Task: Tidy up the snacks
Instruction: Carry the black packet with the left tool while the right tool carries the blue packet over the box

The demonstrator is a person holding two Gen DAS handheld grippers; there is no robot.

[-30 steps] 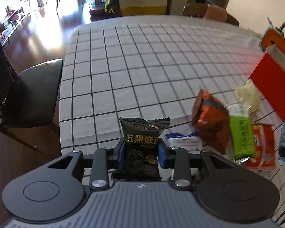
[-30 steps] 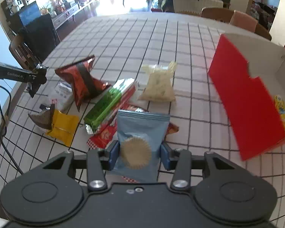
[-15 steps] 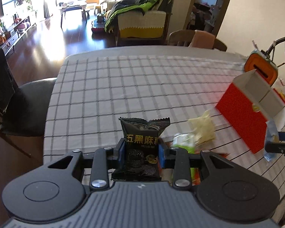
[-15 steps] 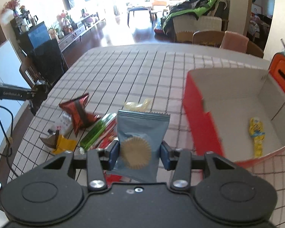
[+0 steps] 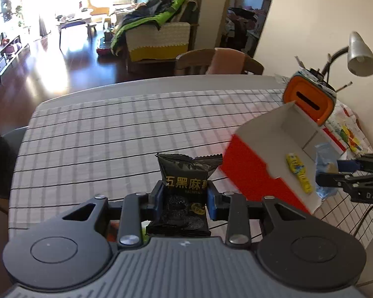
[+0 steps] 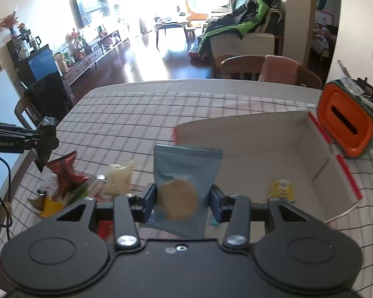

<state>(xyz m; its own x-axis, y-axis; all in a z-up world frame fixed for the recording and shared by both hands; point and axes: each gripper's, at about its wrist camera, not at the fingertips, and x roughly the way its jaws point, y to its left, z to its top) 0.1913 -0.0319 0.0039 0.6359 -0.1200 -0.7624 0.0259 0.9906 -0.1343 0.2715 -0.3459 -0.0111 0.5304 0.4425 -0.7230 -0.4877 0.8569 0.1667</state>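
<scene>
Both grippers are rising from the snack pile [image 6: 69, 186] toward the red box [image 5: 258, 173]: the left gripper [image 5: 185, 196] is clamping a black sesame packet [image 5: 186, 188], the right gripper [image 6: 182, 198] a blue biscuit packet [image 6: 186, 173], apparently for dropping beside the yellow packet [image 6: 283, 188] inside.

My left gripper [image 5: 185, 197] has a ribbed grey body, with two matte black rounded housings, each stamped with a shallow circular disc. Black link arms run forward from them, pinned with silver round-head screws, and triangular cut-outs sit beside the linkages. The fingers [image 5: 211, 200] end in blue pads. My right gripper [image 6: 183, 203] is built the same but with a smooth black body, two small silver screws at its centre, and darker blue pads. White lettering marks the side of each tool, and a dark cable trails from the left one
</scene>
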